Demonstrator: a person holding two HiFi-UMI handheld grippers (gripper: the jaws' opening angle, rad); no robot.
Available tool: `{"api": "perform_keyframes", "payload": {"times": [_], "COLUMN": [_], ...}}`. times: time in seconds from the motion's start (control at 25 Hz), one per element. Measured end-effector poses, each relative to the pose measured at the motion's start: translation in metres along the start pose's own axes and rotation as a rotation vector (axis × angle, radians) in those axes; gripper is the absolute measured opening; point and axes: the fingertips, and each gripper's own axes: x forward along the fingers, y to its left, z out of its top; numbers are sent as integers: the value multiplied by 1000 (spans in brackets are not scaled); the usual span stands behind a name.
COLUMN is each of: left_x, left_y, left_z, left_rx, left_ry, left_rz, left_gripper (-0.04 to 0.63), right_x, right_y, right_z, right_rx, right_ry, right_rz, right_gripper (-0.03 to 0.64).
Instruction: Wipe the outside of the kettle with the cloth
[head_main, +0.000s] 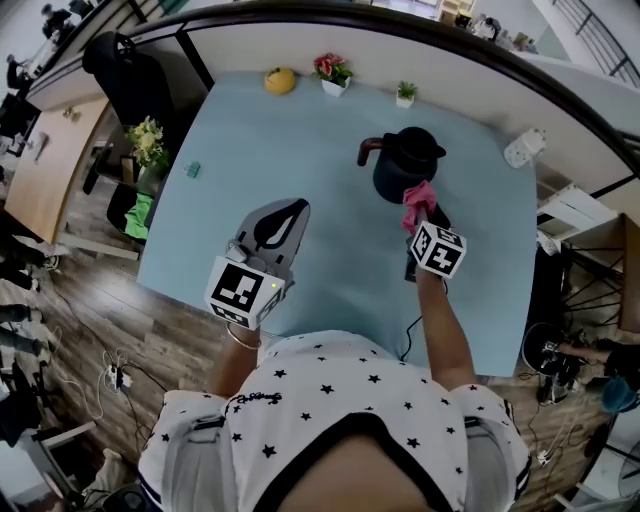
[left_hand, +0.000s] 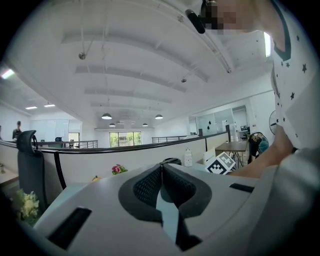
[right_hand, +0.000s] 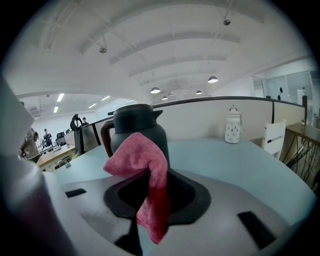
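Grey left gripper (head_main: 297, 205): lower centre of the head view. In the left gripper view (left_hand: 161, 172) the ribbed black pads are pressed together with nothing between them. It is clear of every object.
Right gripper (head_main: 421, 212): right of centre in the head view. Its jaws (right_hand: 150, 175) are clamped on the cloth.
Pink terry cloth (right_hand: 142, 155): pinched near one edge. One fold stands above the jaws and a tail hangs below them. In the head view (head_main: 418, 194) it overlaps the lower edge of the kettle, but no view confirms contact.
Cloth handling (judgement): soft, light and limp. Only the bunched part ahead of the jaws will wipe, so press that part flat against the wall.
Dark rounded kettle with lid and spout (head_main: 405, 160): upright on the table, upper centre-right of the head view and centre-left of the right gripper view (right_hand: 137, 125).
Kettle handling (judgement): rigid, with a smooth and probably slippery shell. Its fill is unknown, so its weight is unknown too. Sideways pressure could slide or tip it.
Hold point (judgement): the reddish-brown loop handle (head_main: 366, 150), on the left of the body, suits the free left gripper.
Pale blue table top (head_main: 300, 140): carries all the items.
White lantern-shaped ornament (head_main: 523, 148): right edge of the table, well apart from the kettle.
Far edge: yellow round object (head_main: 280, 80), pink flowers in a white pot (head_main: 333, 72), small green plant (head_main: 405, 93).
Writing: no brand or label can be read. The gripper cubes carry only black-and-white square markers.
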Motion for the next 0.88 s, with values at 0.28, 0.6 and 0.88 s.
{"api": "perform_keyframes", "payload": {"times": [0.28,0.6,0.88], "left_x": [0,-1,-3], "left_y": [3,8,5], "left_z": [-2,0,2], "left_rx": [0,-1,4], "left_ry": [17,13,1], "left_rz": [16,34,13], "left_gripper": [31,31,31], "right_x": [13,19,-18], "right_y": [-34,-43,-30], "right_z": [10,11,27], "right_rx": [36,52,135], "right_ry": [-7,-5,-107], "right_rz": [-69,-85,-61], "right_gripper": [100,98,98]}}
